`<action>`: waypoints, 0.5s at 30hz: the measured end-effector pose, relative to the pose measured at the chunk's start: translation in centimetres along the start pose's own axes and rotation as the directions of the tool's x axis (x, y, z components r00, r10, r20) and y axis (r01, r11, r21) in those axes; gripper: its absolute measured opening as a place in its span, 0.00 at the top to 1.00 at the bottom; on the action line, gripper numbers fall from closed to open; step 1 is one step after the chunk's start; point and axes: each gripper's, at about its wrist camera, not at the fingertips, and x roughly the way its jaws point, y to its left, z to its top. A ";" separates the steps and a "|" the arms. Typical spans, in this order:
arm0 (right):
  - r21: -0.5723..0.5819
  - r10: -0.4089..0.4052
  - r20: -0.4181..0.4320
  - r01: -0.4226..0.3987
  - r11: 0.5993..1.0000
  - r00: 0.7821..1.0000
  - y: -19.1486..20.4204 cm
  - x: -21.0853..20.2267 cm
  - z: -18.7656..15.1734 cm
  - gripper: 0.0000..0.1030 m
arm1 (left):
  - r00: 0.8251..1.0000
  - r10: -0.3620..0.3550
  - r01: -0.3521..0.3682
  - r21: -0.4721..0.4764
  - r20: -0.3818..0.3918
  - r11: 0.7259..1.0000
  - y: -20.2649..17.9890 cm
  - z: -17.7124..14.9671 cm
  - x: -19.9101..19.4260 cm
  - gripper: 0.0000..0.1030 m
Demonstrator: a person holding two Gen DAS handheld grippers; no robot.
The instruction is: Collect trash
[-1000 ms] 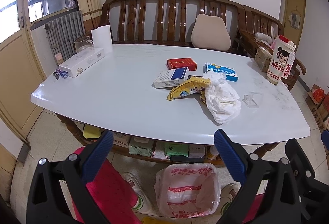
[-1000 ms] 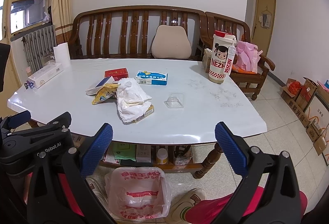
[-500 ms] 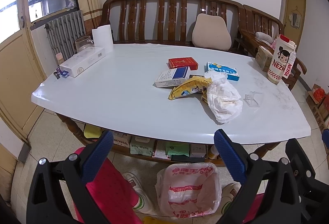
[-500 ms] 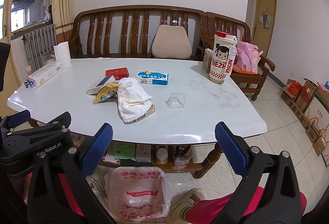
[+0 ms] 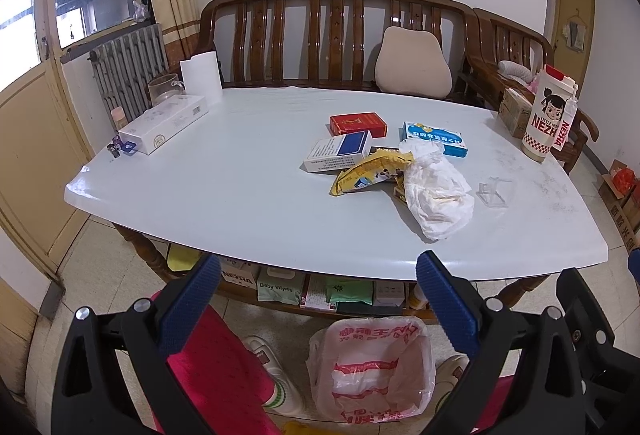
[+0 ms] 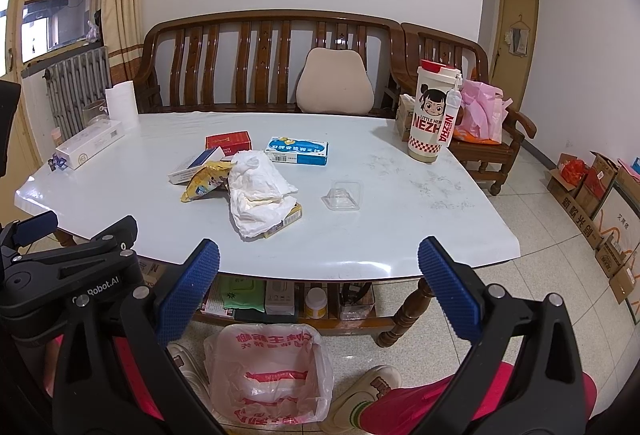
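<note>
Left wrist view first: my left hand-held gripper (image 5: 316, 301) hangs spread wide and holds nothing, short of the near edge of the worktop (image 5: 224, 203). All the trash lies on it, so I judge collecting has not started. The crumpled white tissue (image 5: 434, 195) sits at about two o'clock from the worktop's middle, touching the yellow snack wrapper (image 5: 368, 171) at its nine o'clock; the clear plastic tray (image 5: 496, 191) lies just beside the tissue at three o'clock. On the floor at six o'clock, the pink trash bag (image 5: 372, 367) stands open, and I see nothing in it. Against a second ago, the view has only crept slightly nearer; nothing on the worktop has shifted.

Right wrist view: my right hand-held gripper (image 6: 318, 299) is likewise spread and holds nothing. The tissue (image 6: 258, 195) covers part of a yellow packet (image 6: 290, 221); the bag (image 6: 268, 375) waits at six o'clock below. Here too the scene matches the earlier frame apart from a small drift.
</note>
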 end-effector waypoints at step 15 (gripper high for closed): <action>0.007 0.023 -0.014 -0.023 1.000 1.000 0.0 0.5 0.3 0.05 | 0.999 -0.021 0.022 0.026 -0.031 0.999 -0.7 1.1 1.3 0.07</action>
